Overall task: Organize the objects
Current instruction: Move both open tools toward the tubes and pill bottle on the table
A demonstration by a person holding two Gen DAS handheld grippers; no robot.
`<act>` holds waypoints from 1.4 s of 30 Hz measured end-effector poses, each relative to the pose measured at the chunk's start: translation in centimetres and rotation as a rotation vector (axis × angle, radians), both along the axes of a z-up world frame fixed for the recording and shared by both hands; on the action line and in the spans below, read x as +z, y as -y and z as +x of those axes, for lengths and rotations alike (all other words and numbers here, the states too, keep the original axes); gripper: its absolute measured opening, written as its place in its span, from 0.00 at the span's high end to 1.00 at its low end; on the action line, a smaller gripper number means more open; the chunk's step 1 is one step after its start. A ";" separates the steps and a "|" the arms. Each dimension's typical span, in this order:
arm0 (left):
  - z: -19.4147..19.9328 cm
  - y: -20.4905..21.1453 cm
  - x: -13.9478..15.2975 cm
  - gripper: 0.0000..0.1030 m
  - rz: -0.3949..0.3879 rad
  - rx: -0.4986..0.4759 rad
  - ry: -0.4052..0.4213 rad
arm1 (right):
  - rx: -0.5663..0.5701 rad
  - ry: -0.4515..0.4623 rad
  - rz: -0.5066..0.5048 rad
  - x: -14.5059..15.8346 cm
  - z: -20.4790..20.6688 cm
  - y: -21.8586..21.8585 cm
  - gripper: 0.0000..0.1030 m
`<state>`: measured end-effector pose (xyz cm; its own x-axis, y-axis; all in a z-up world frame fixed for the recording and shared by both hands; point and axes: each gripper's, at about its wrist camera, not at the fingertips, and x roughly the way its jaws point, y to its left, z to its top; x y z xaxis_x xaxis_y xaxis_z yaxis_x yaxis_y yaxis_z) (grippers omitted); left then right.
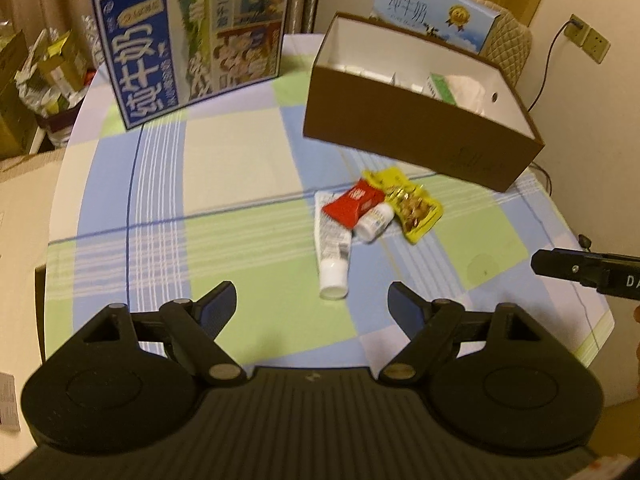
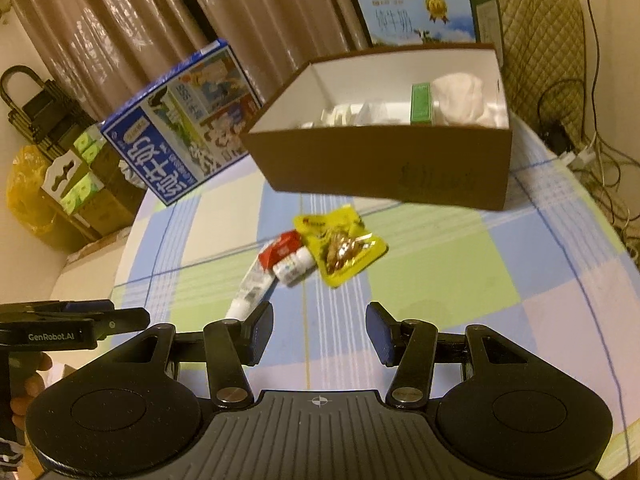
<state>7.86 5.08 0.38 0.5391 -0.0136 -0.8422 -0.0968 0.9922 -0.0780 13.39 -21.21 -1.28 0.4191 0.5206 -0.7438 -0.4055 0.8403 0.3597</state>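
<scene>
**Partly sorted: four items left outside the box**

Already inside the open brown cardboard box (image 2: 384,160): a green-edged packet (image 2: 421,103), white wrappers, other pale pieces too blurred to name. Still lying on the checked bench (image 1: 240,240) just in front of that box, in one touching cluster: white squeeze tube (image 1: 332,248), red sachet (image 1: 352,202), small white bottle (image 1: 374,220), yellow snack pouch (image 1: 414,204). Left gripper (image 1: 312,304) and right gripper (image 2: 318,334) both short of the cluster, jaws spread wide, holding nothing. Probably next: picking from the cluster.

We see our right tongs (image 2: 318,330) spread wide over the checked surface (image 2: 440,272). At 12 o'clock: yellow snack packet (image 2: 340,246), small white bottle (image 2: 294,266), white tube (image 2: 250,294); brown box (image 2: 384,168) beyond.
</scene>
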 end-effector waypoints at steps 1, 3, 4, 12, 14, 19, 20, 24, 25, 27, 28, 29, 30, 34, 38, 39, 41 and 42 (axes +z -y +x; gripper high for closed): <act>-0.1 0.0 -0.3 0.22 0.002 0.003 -0.007 | 0.003 -0.004 -0.003 -0.1 0.0 -0.1 0.53; -0.3 0.0 -0.7 0.22 0.003 0.004 -0.022 | 0.010 -0.014 -0.011 -0.5 -0.1 -0.3 0.53; -0.3 0.0 -1.0 0.22 -0.002 0.004 -0.028 | 0.013 -0.018 -0.014 -0.6 -0.2 -0.4 0.53; -0.4 0.6 -2.3 0.22 0.012 -0.003 -0.053 | 0.031 -0.042 -0.036 -1.8 -0.1 -0.9 0.53; -0.3 0.8 -2.7 0.22 0.012 -0.006 -0.054 | 0.028 -0.049 -0.046 -2.1 0.0 -0.7 0.53; 0.2 1.1 -3.6 0.22 0.006 -0.012 -0.064 | 0.010 -0.066 -0.051 -2.8 0.4 0.1 0.53; 0.4 1.2 -3.8 0.22 0.007 -0.013 -0.067 | 0.005 -0.069 -0.051 -2.9 0.5 0.4 0.53; 1.1 1.7 -4.3 0.22 0.006 -0.023 -0.067 | -0.013 -0.078 -0.049 -3.1 1.1 1.3 0.53; 1.4 1.9 -4.4 0.22 0.008 -0.027 -0.065 | -0.017 -0.080 -0.050 -3.2 1.2 1.5 0.53; 1.9 2.2 -4.9 0.23 0.016 -0.033 -0.065 | -0.026 -0.085 -0.050 -3.3 1.5 1.9 0.53; 2.2 2.3 -5.1 0.23 0.018 -0.037 -0.064 | -0.030 -0.088 -0.049 -3.4 1.6 2.1 0.53; 2.5 2.4 -5.3 0.23 0.020 -0.040 -0.064 | -0.034 -0.092 -0.049 -3.5 1.8 2.3 0.53; 2.8 2.6 -5.6 0.23 0.024 -0.042 -0.067 | -0.038 -0.094 -0.050 -3.6 1.9 2.5 0.53; 4.4 2.9 -6.6 0.25 0.051 -0.058 -0.072 | -0.053 -0.104 -0.052 -4.0 2.5 3.2 0.53; 6.1 3.2 -7.4 0.27 0.077 -0.075 -0.075 | -0.071 -0.114 -0.054 -4.3 3.1 4.1 0.53; 6.6 3.3 -7.6 0.27 0.082 -0.080 -0.074 | -0.075 -0.116 -0.053 -4.4 3.3 4.3 0.53; 7.5 3.4 -8.0 0.28 0.091 -0.091 -0.072 | -0.082 -0.121 -0.055 -4.6 3.6 4.6 0.53; 8.0 3.4 -8.3 0.28 0.096 -0.096 -0.077 | -0.085 -0.123 -0.057 -4.7 3.8 4.8 0.53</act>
